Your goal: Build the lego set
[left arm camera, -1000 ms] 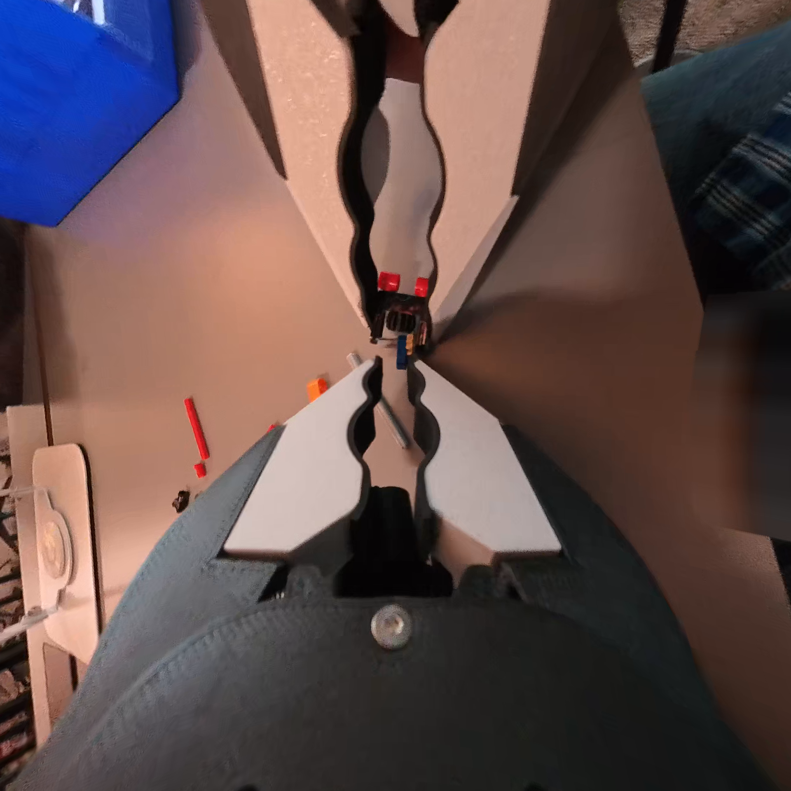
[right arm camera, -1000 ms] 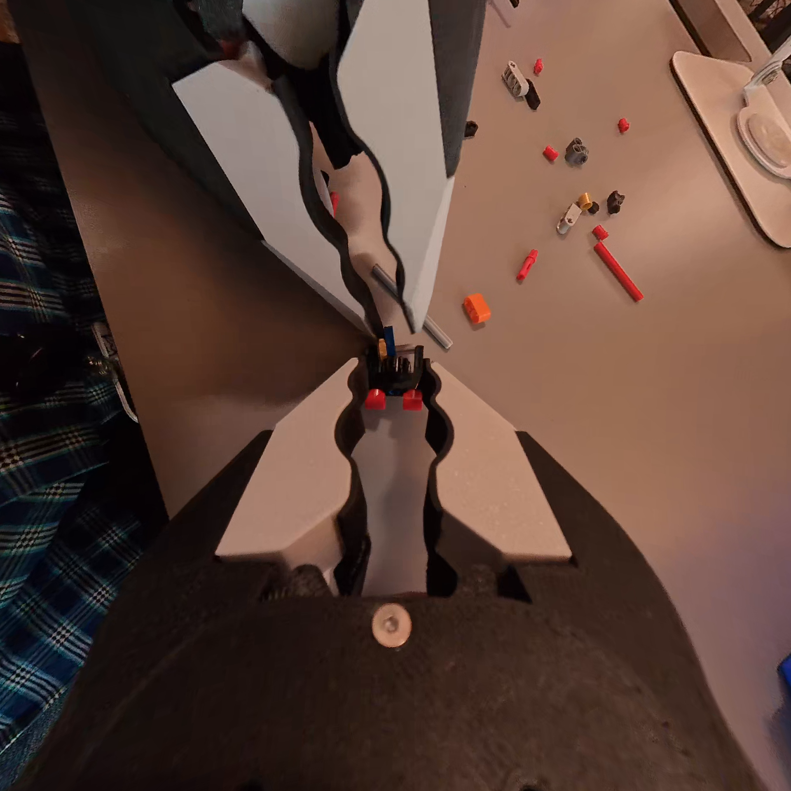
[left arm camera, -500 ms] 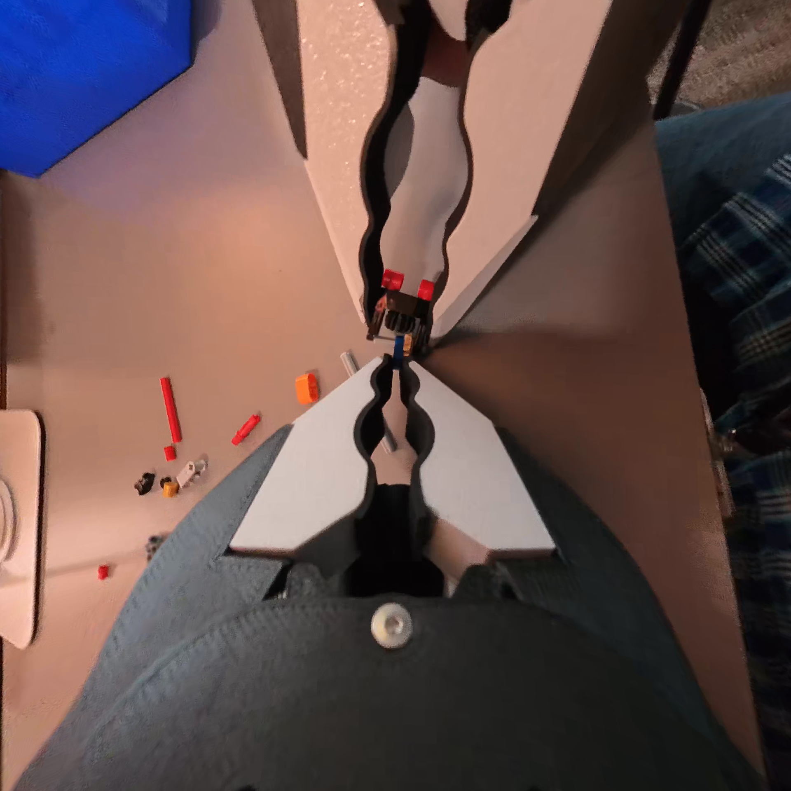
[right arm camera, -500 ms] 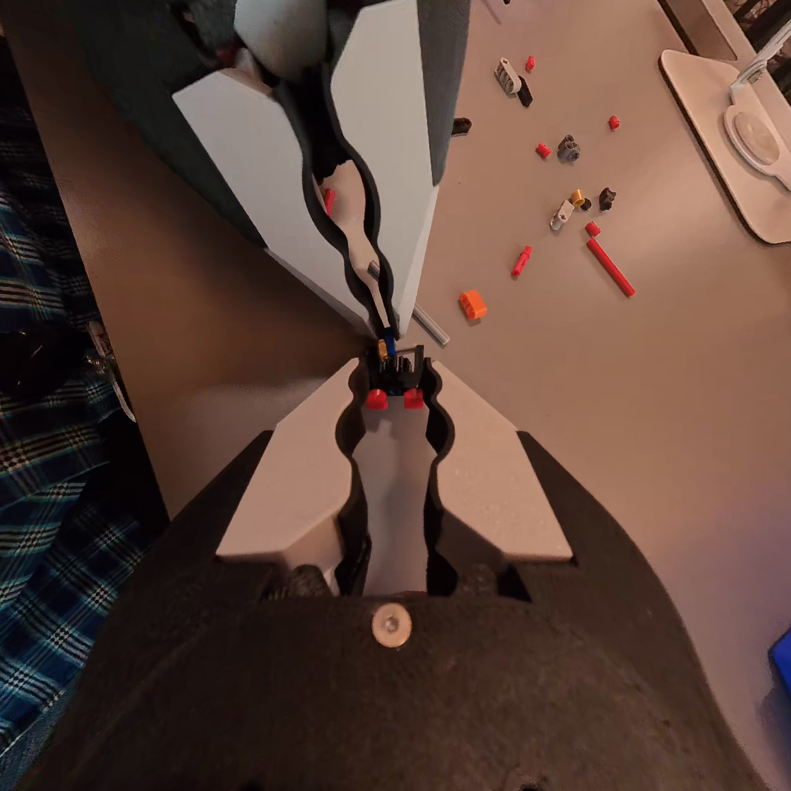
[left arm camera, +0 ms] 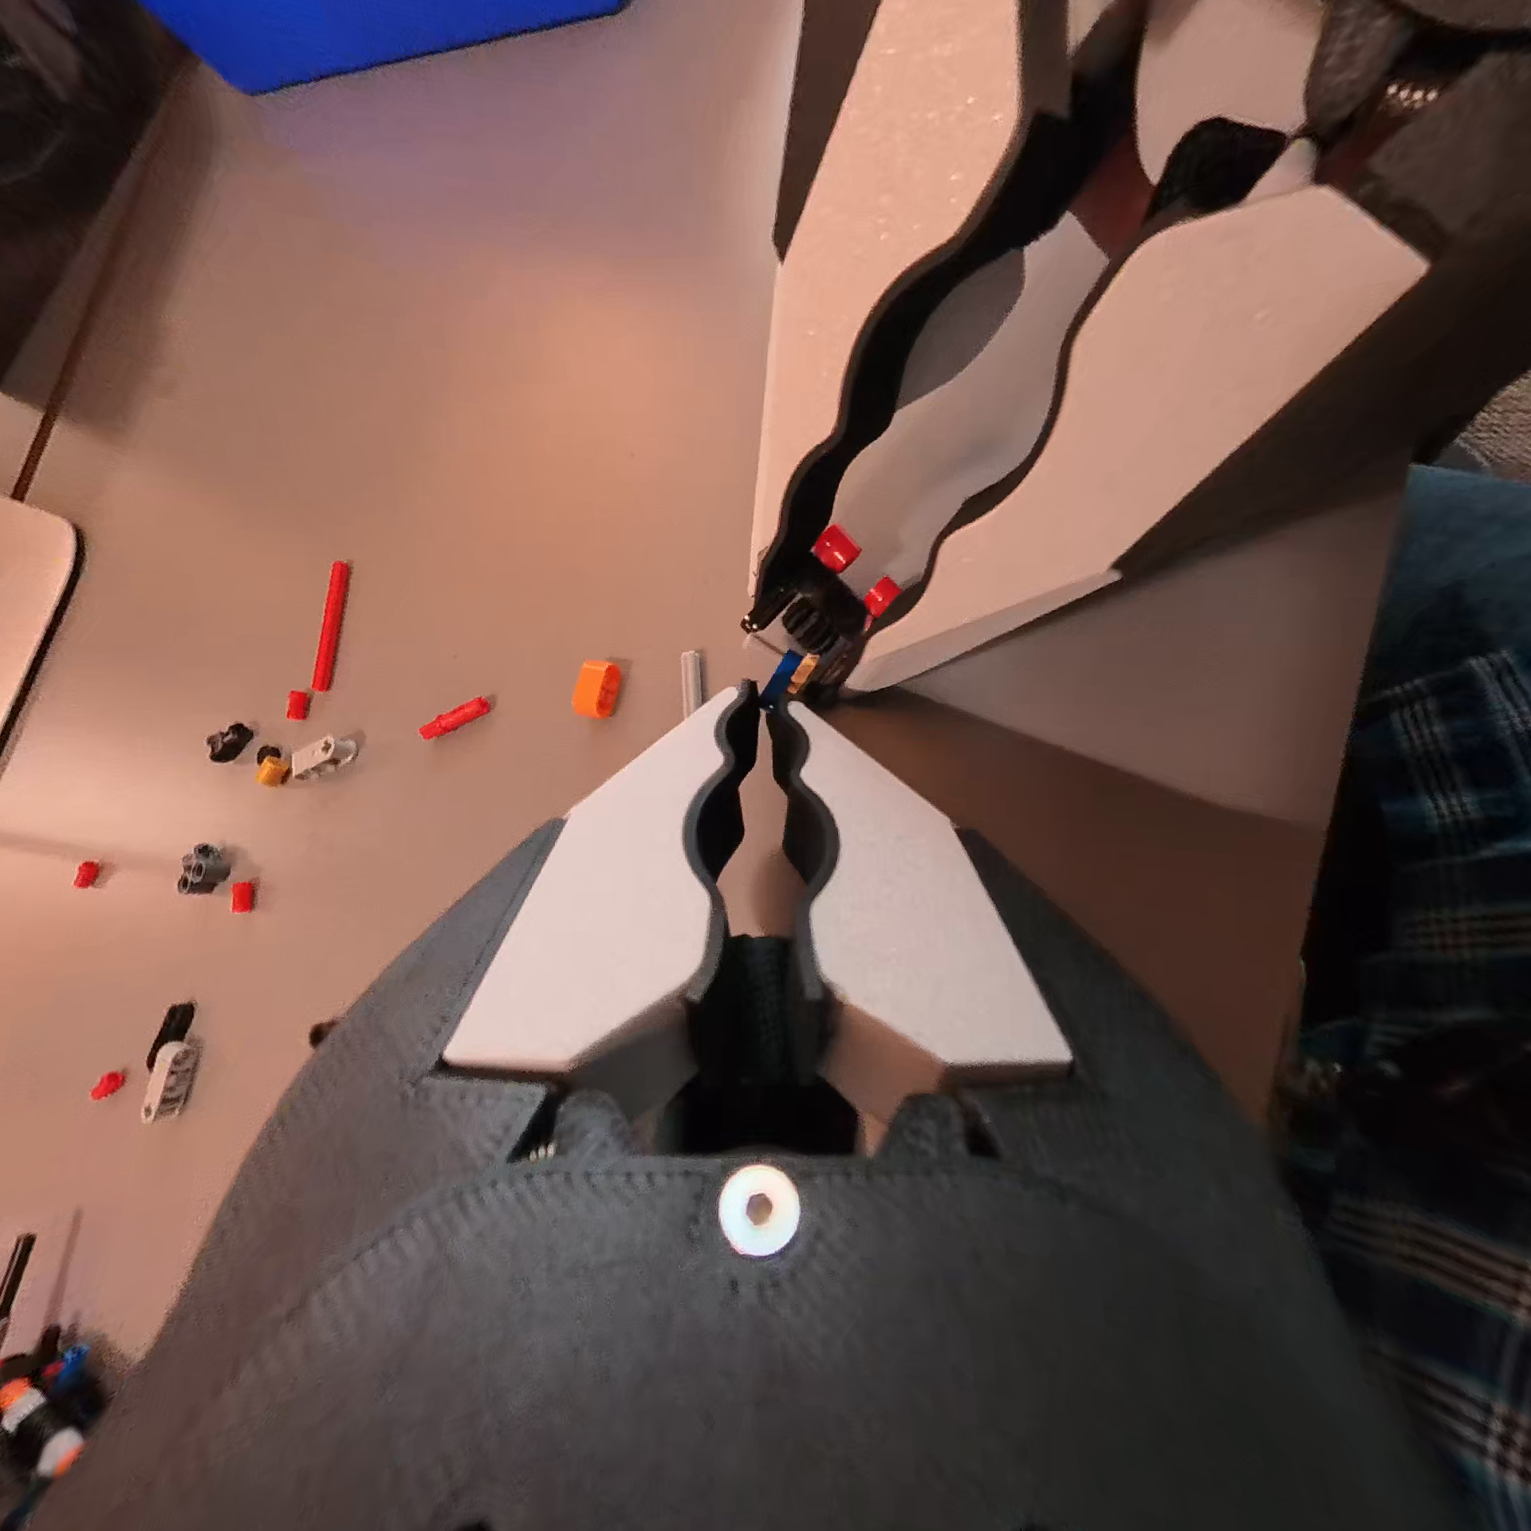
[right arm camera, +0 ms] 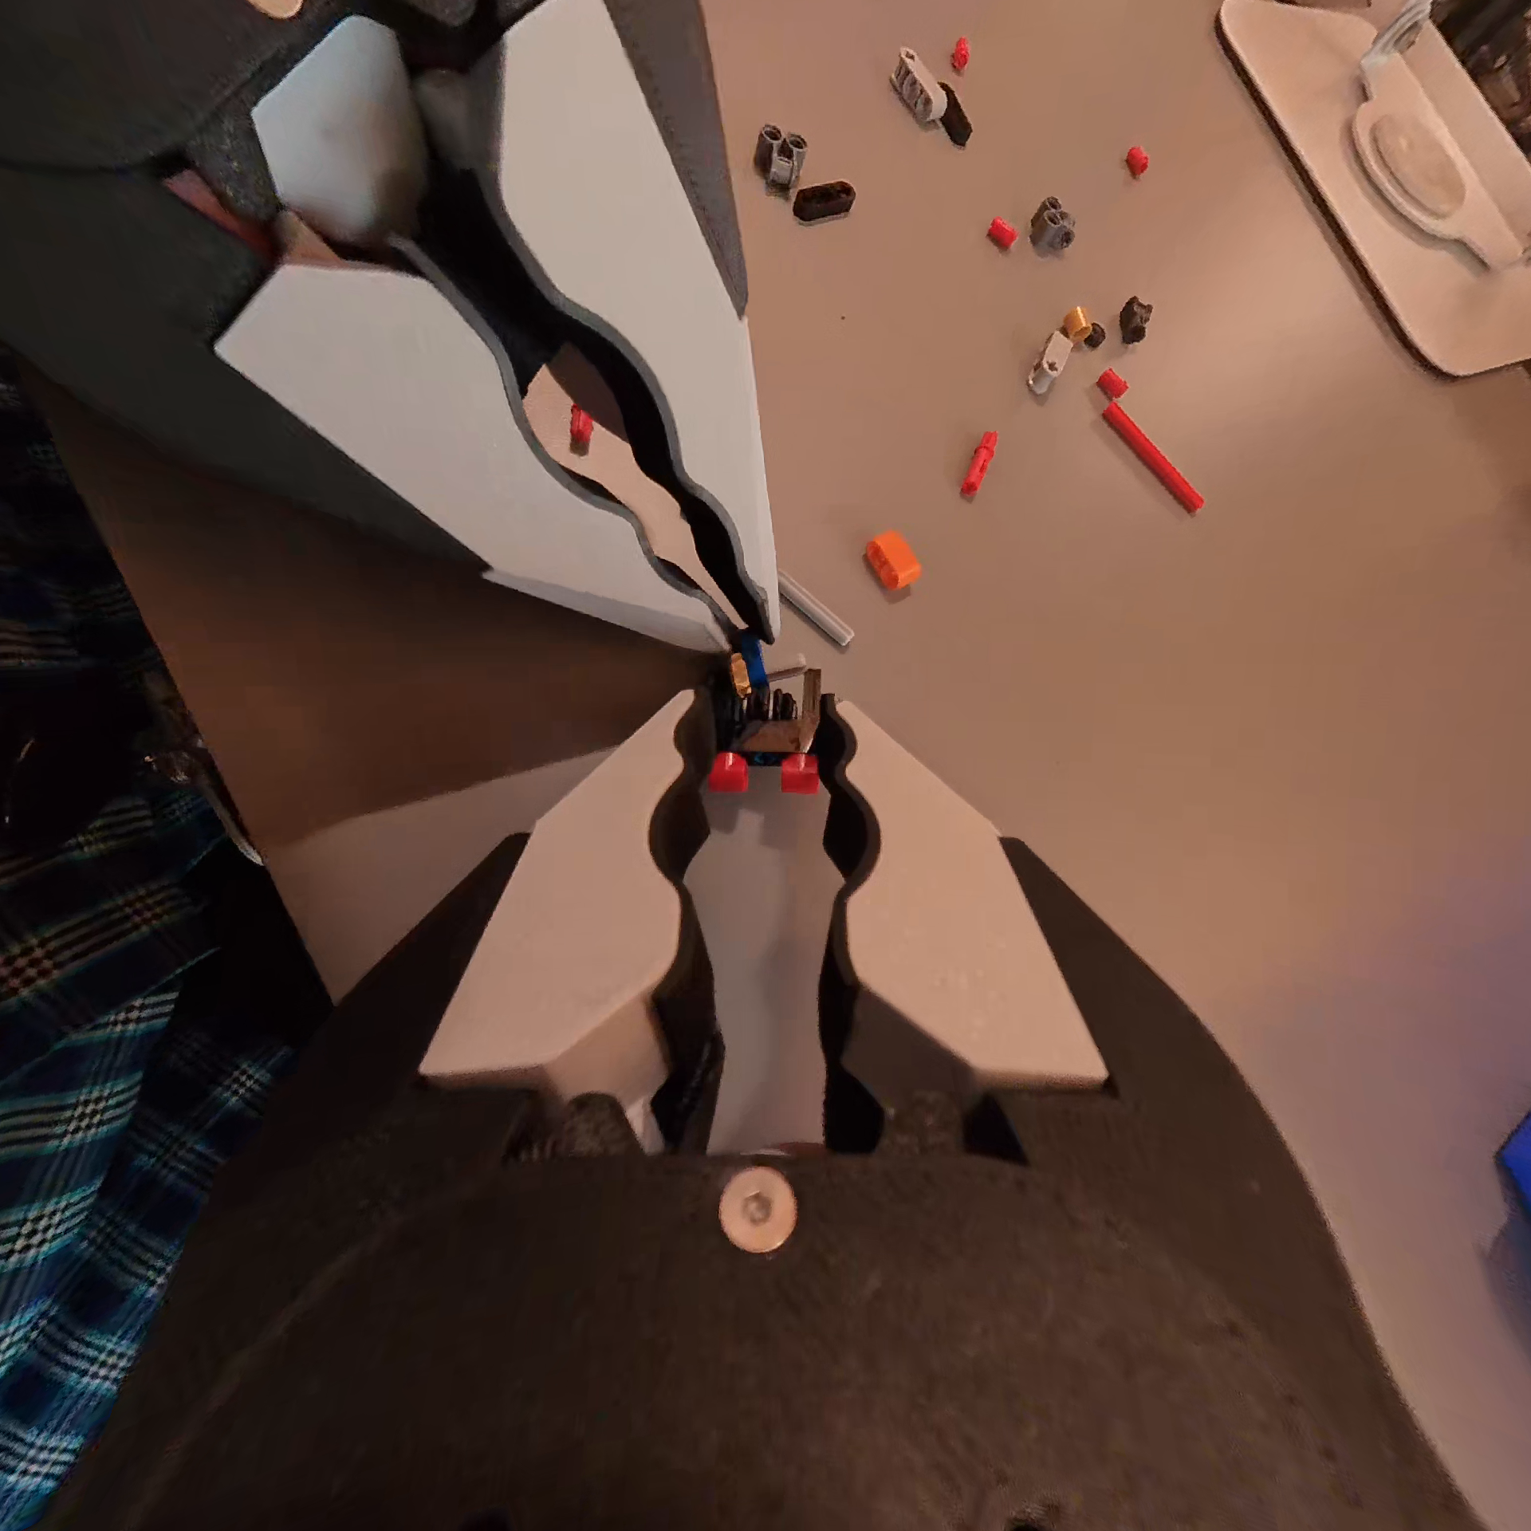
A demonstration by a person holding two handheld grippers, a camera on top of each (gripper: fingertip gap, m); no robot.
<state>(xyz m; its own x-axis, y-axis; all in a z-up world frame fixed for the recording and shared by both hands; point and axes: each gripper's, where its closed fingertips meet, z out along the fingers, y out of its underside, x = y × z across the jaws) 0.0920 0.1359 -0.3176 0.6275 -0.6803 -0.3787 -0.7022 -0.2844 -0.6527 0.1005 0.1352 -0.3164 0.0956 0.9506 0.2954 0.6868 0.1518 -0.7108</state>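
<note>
- Left wrist view: left gripper [left arm camera: 764, 712] jaws, spread a second ago, now pinch the blue pin [left arm camera: 779, 684].
- Right gripper [right arm camera: 766, 729] jaws clamp the small black assembly [right arm camera: 766, 717] above the counter [right arm camera: 1077, 828], near its person-side edge.
- Likely means pin seating has begun; loose parts untouched.

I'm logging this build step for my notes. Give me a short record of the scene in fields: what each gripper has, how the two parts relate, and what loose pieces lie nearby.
left gripper: shut on blue pin
right gripper: shut on black assembly, two red studs toward the camera
relation: blue pin's far end is at the black assembly beside a small yellow-orange piece; whether it is seated cannot be told
table: tan, holds loose parts
nearest loose pieces: grey axle, orange brick
farther loose pieces: long red axle, small red pin
</note>
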